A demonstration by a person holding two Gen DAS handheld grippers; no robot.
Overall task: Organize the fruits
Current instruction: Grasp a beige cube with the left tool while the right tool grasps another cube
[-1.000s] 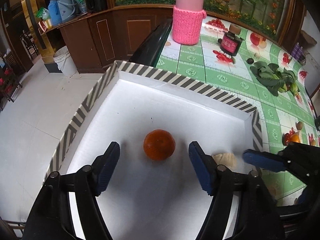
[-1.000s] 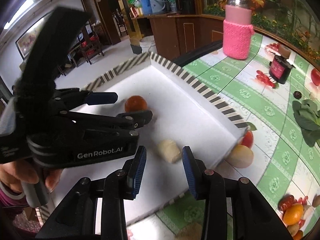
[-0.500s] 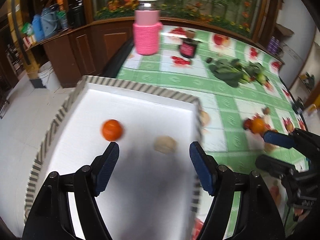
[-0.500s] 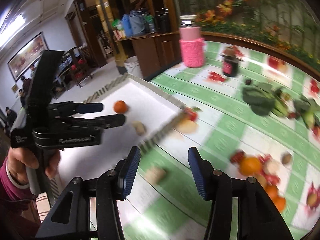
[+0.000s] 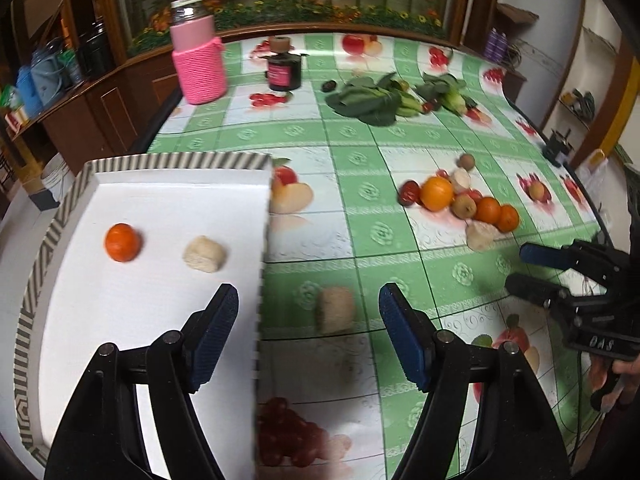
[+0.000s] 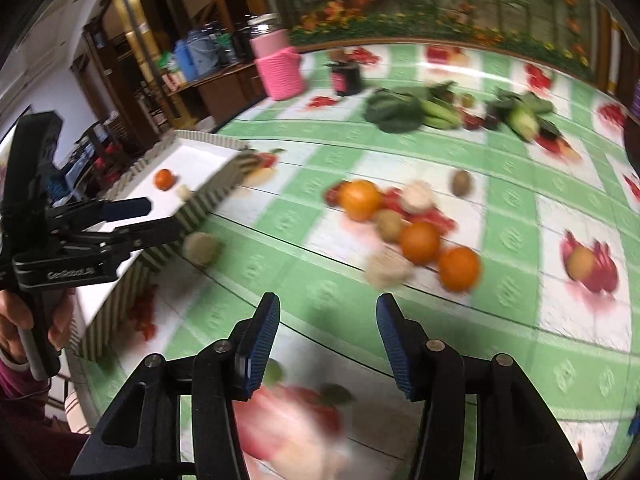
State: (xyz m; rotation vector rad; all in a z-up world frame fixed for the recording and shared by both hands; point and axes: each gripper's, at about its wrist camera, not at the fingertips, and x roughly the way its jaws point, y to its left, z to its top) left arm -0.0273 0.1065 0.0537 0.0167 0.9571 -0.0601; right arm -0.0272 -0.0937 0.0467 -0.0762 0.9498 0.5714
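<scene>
With 1 orange [image 5: 122, 242] and 1 pale fruit [image 5: 205, 254] already in the white tray [image 5: 180, 159], I swing both empty grippers, left gripper [image 5: 308, 334] wide, right gripper [image 6: 328, 342] half-open after widening, toward the fruit pile [image 6: 404, 228] on the surface [image 5: 360, 240]; best to pick an outer piece.

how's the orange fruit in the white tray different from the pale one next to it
The orange fruit is bright orange, smooth and round; the pale piece is beige, rough-looking and blockier. The orange fruit lies nearer the white tray's striped outer edge; the pale piece lies nearer the wall that borders the table. Both rest loose on the tray floor, apart from each other, and neither gripper touches them.
</scene>
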